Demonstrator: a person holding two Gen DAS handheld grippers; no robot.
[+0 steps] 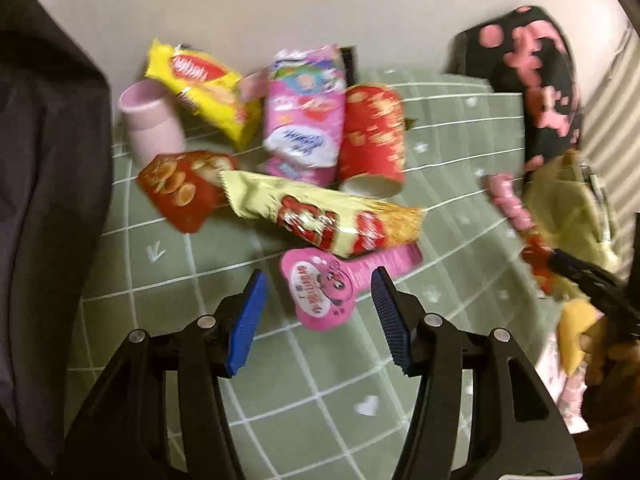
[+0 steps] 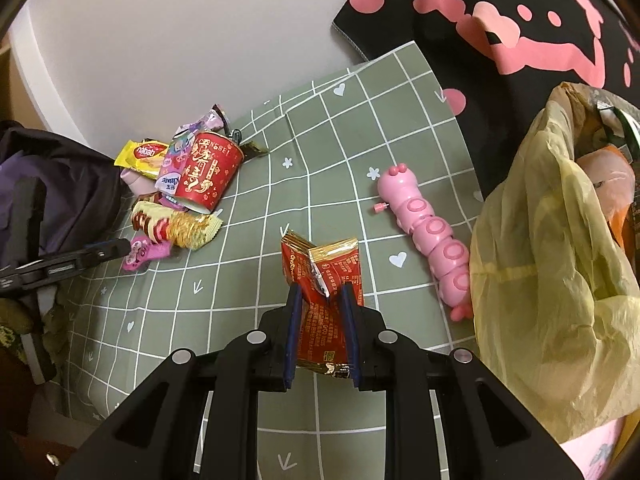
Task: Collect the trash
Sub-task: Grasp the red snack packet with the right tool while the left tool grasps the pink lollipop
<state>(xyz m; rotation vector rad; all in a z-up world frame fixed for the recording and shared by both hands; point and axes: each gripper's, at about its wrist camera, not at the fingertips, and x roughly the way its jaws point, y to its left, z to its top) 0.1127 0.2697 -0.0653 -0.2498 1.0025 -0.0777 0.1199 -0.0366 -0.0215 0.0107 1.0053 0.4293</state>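
the landmark is the yellow plastic bag (image 2: 552, 264), standing open at the right edge of the green checked cloth (image 2: 400, 120). the right gripper (image 2: 322, 308) is clamped on a red and gold wrapper (image 2: 324, 276), which stands between the pads with its long axis along the fingers and its free end pointing away from the camera. the bag lies to the right of this gripper, with a pink caterpillar toy (image 2: 424, 232) on the cloth just beside the bag's near wall. the right hand is the nearer one to the bag. the left gripper (image 1: 318, 300) has its jaws apart, nothing pinched, hovering over a pink lollipop-shaped wrapper (image 1: 332, 284) at the front of the trash pile, well apart from the bag; that wrapper's long axis runs across the jaw gap.
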